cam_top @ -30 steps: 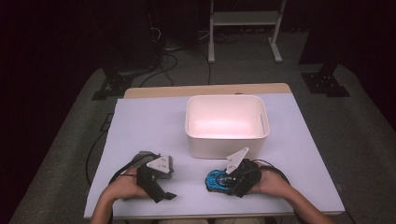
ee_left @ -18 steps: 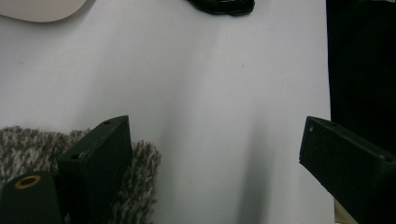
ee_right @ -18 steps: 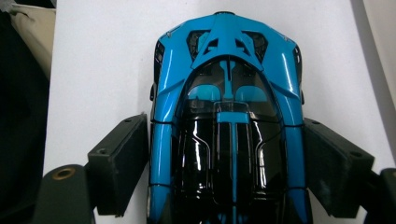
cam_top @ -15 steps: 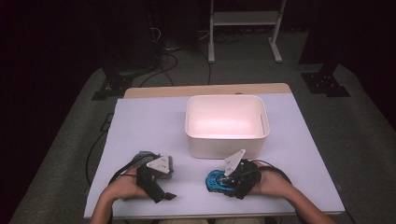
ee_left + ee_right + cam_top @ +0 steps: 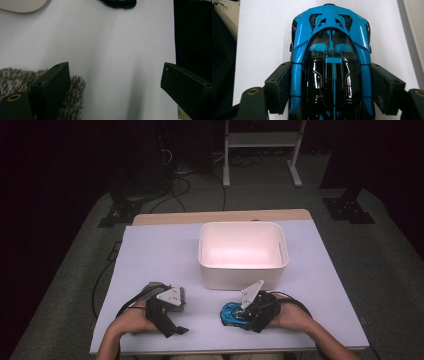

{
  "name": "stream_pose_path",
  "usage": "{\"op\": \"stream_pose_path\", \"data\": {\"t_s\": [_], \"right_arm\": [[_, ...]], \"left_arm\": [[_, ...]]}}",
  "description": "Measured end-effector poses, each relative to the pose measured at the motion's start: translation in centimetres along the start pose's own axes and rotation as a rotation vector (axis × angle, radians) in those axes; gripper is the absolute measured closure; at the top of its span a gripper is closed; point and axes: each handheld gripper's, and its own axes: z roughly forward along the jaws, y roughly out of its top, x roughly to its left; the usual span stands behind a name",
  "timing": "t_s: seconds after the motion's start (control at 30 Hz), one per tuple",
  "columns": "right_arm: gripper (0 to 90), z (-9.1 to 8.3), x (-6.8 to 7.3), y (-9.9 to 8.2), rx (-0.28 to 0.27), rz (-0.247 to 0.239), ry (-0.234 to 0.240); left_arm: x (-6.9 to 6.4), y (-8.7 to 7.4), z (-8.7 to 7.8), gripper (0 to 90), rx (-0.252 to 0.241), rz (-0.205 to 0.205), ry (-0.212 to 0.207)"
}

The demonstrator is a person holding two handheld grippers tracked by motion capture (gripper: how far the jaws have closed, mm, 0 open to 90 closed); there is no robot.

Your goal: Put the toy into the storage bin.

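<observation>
Right gripper view: a blue and black toy car lies on the white counter, seen from above, its body between the two black jaws of the right tongs. Both jaws lie against the car's flanks, one on each side, so the tongs are closed on the car at a wide setting; the jaws have just been closing a little, with the car between them. No brand, label or lettering can be read on the car.

High view: the same toy car sits near the front edge of the counter, just ahead of the right tongs, held by the person's right hand. A white bin stands behind the car, near the counter's middle; no writing is legible on its wall.

Left gripper view: the left tongs stand wide open over bare counter, nothing between the jaws. A grey knitted cloth lies beside and under one jaw. In the high view the cloth lies just beyond the left tongs, well apart from the car.
</observation>
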Motion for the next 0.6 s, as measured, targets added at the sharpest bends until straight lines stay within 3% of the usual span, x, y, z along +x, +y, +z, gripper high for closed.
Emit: {"op": "stream_pose_path", "data": {"t_s": [0.43, 0.6], "right_arm": [[25.1, -0.60, 0.11, 0.35, -0.044, 0.009, 0.014], [25.0, 0.02, 0.07, -0.04, -0.047, 0.027, 0.016]], "left_arm": [[-0.01, 0.00, 0.09, 8.3, 0.004, -0.004, -0.005], [0.00, -0.04, 0.01, 8.3, 0.001, -0.001, -0.004]]}}
